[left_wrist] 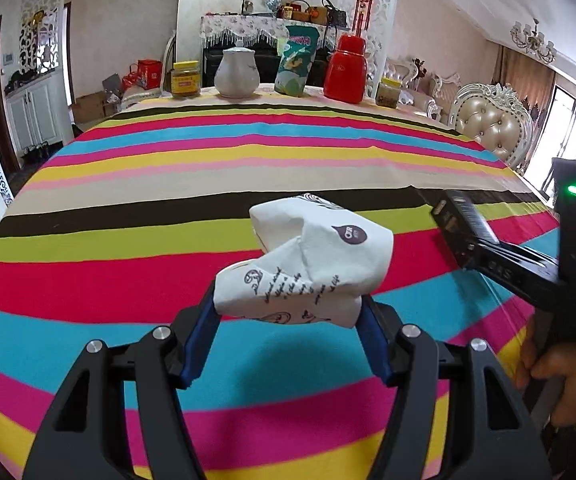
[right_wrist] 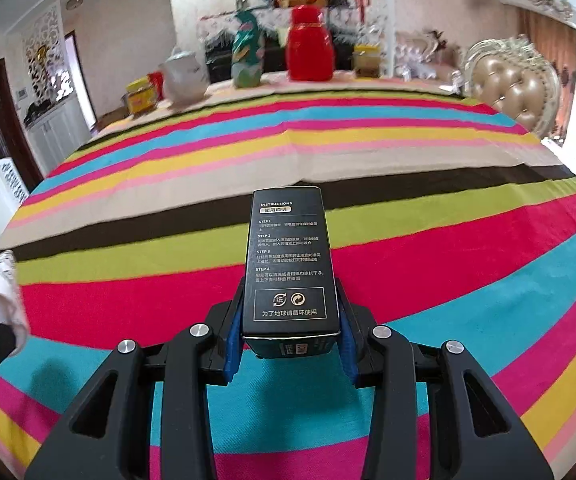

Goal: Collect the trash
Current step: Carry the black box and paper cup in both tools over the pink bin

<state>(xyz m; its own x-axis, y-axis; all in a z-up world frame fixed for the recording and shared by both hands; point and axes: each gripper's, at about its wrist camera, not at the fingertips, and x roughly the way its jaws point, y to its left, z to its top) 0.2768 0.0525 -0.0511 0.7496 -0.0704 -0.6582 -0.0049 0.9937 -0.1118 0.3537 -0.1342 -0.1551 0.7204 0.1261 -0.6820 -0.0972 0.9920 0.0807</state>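
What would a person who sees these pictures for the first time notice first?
Most striking is the striped tablecloth in bright colours, which fills both views. Above it, the left gripper holds a crumpled white printed paper, and the right gripper clamps a black box with printed instructions. At the table's far edge stand a red jar and a white pot.

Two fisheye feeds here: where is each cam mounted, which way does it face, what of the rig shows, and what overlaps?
Left wrist: sits on the left gripper, facing down its fingers across the striped tablecloth; its jaws clamp a crumpled napkin; the right gripper and a hand show at right.
Right wrist: sits on the right gripper, facing likewise; its jaws clamp a black box.
Shared: tablecloth, red jar, white teapot, napkin, box.
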